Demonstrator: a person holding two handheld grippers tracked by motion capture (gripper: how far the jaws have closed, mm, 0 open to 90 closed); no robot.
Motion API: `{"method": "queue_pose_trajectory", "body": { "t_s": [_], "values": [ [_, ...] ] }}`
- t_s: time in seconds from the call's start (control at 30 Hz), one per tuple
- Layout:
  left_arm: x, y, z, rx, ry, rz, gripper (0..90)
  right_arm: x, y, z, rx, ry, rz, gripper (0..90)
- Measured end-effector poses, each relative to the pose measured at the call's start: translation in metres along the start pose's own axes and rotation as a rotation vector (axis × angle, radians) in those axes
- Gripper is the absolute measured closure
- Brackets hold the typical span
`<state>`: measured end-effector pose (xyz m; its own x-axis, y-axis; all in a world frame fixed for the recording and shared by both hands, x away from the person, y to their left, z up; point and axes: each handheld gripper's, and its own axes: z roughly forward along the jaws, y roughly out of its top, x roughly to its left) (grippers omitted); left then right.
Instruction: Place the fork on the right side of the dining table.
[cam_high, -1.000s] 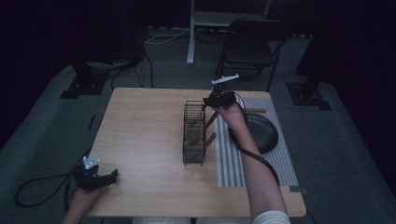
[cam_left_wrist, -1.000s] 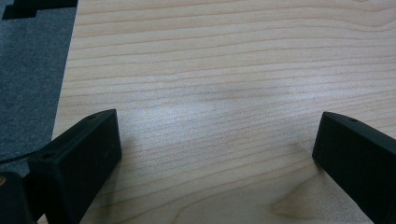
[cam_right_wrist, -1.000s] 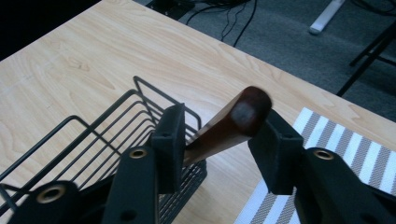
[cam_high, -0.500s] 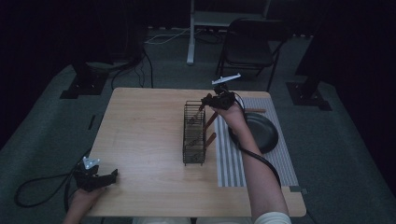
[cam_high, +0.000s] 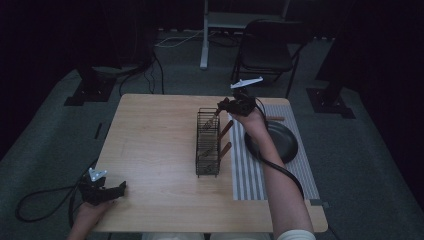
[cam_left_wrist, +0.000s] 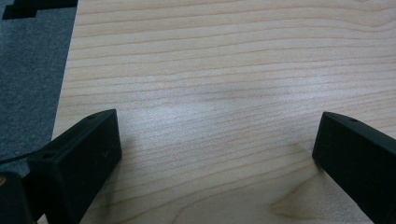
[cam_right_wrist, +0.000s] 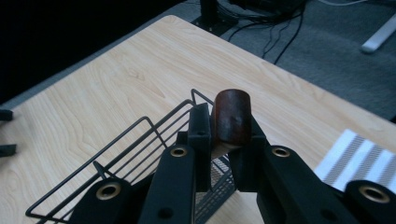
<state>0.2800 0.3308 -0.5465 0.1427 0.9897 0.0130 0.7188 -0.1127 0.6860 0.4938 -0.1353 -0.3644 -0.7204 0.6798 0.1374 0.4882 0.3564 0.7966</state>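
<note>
A black wire rack stands on the wooden table, with two brown-handled utensils leaning out of its right side. My right gripper hovers at the rack's far end. In the right gripper view the right gripper is shut on a dark red-brown wooden handle, whose rounded end sticks up above the jaws and over the rack's wire rim. My left gripper rests by the table's front left corner. The left gripper is open, with bare wood between its jaws.
A dark round pan lies on a grey striped mat to the right of the rack. A folding chair and cables stand on the floor beyond the table. The left gripper's cable loops off the table's left edge.
My right gripper has shifted only slightly at the rack's far end. The left gripper has kept still.
</note>
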Motion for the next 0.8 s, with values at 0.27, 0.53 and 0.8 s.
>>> {"method": "queue_pose_trajectory", "body": {
  "t_s": [0.27,0.53,0.8],
  "values": [
    [0.0,0.0,0.0,0.0,0.0,-0.001,1.6,0.01,0.005,-0.026,-0.048,0.0,-0.03,80.7],
    [0.0,0.0,0.0,0.0,0.0,0.0,1.6,0.018,0.012,-0.059,-0.101,-0.003,-0.049,80.6],
    [0.0,0.0,0.0,0.0,0.0,0.001,1.6,0.022,0.013,-0.094,-0.172,-0.03,-0.053,80.6]
  ]
}}
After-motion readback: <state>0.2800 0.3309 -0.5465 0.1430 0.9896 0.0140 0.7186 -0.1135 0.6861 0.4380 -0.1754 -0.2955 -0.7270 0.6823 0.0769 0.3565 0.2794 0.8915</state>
